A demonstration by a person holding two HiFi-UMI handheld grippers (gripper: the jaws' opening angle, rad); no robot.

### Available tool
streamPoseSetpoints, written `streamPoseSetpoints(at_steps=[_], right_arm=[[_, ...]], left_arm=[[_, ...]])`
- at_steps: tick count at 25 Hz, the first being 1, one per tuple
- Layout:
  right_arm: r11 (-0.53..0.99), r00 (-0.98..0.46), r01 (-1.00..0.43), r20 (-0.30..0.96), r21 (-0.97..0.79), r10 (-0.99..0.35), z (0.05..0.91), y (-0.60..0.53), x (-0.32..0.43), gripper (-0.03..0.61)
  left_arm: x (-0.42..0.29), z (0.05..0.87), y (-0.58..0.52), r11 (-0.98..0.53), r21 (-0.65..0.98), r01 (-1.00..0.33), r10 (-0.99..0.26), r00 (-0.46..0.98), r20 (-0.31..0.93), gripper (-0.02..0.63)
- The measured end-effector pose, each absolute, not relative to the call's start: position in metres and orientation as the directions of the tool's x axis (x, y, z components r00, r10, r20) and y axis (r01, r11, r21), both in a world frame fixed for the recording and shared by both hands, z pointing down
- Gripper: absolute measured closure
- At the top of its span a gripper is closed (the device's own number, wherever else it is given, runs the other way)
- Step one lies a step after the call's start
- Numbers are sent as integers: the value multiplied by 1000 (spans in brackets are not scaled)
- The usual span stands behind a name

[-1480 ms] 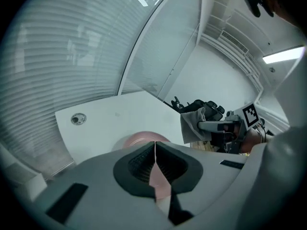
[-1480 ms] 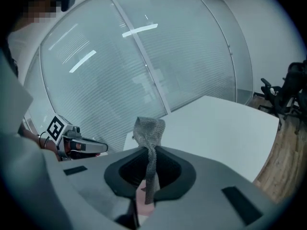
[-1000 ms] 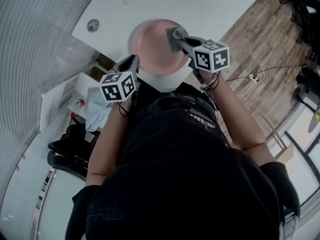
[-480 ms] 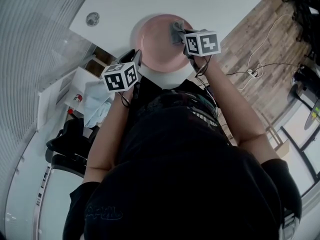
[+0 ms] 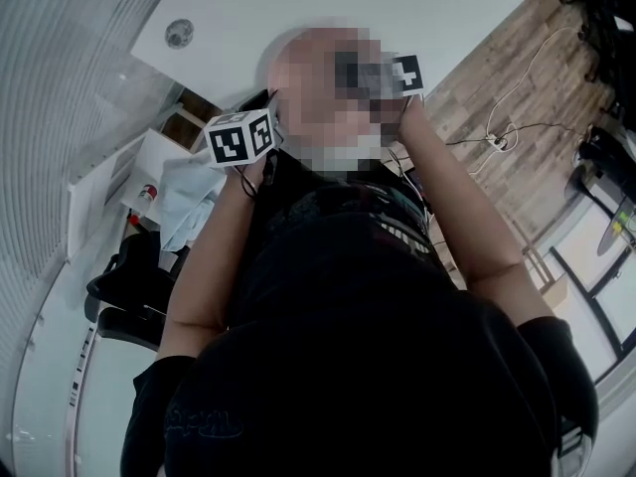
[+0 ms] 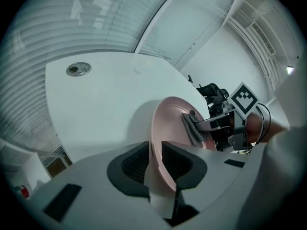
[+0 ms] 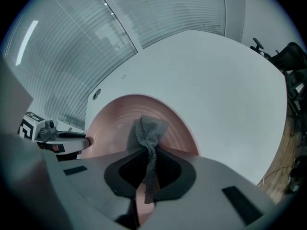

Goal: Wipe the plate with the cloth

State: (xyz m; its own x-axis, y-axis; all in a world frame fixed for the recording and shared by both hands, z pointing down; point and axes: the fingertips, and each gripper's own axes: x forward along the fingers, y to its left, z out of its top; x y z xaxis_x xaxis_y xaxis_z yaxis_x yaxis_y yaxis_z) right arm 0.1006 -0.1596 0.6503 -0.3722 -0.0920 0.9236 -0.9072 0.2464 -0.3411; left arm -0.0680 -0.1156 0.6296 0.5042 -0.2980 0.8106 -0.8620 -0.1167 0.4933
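— Well, where is the plate?
— Right in the left gripper (image 6: 156,158). The pink plate (image 6: 169,121) runs its near rim down between the two jaws. They have just been opening and stand apart with the rim in the gap. I cannot tell whether either pad touches it.
— And the cloth?
— In the right gripper (image 7: 151,166). Its jaws are closed on a twisted strip of the grey cloth (image 7: 148,131). The bunched end beyond the tips lies against the plate's inner face, near the middle.
— How do the two grippers lie to one another?
— Across the plate. Seen from the left gripper, the right one comes in over the far rim, cloth first. Seen from the right gripper, the left one sits at the plate's rim, off to the left.
— What lies beyond the plate?
— A white table (image 7: 220,85), stretching ahead of both grippers. Far ahead of the left gripper and to its left, a small round fitting (image 6: 78,69) is set into the top.
— Anything from the head view?
— The left gripper's marker cube (image 5: 241,137) shows, with the person's forearm (image 5: 214,256) behind it.
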Motion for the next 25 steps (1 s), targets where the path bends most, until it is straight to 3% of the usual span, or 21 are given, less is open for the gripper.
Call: streamPoseSetpoints(at_steps=[3, 9, 14, 19, 25], right_arm=[[248, -370, -906, 927, -343, -68, 651, -160, 101, 541], [261, -347, -911, 935, -318, -73, 652, -173, 99, 541], [372, -386, -868, 918, -328, -91, 651, -198, 64, 541], [505, -464, -769, 885, -393, -18, 648, -194, 9, 543], [550, -544, -658, 830, -513, 123, 647, -136, -37, 543]], left_arm=[[-66, 633, -116, -123, 477, -870, -283, 492, 824, 554], [-66, 635, -116, -145, 469, -872, -266, 490, 830, 561], [-65, 635, -116, -131, 481, -867, -267, 499, 825, 563], [-65, 635, -116, -106, 484, -869, -271, 493, 827, 567], [-65, 636, -118, -62, 476, -877, -282, 473, 835, 574]])
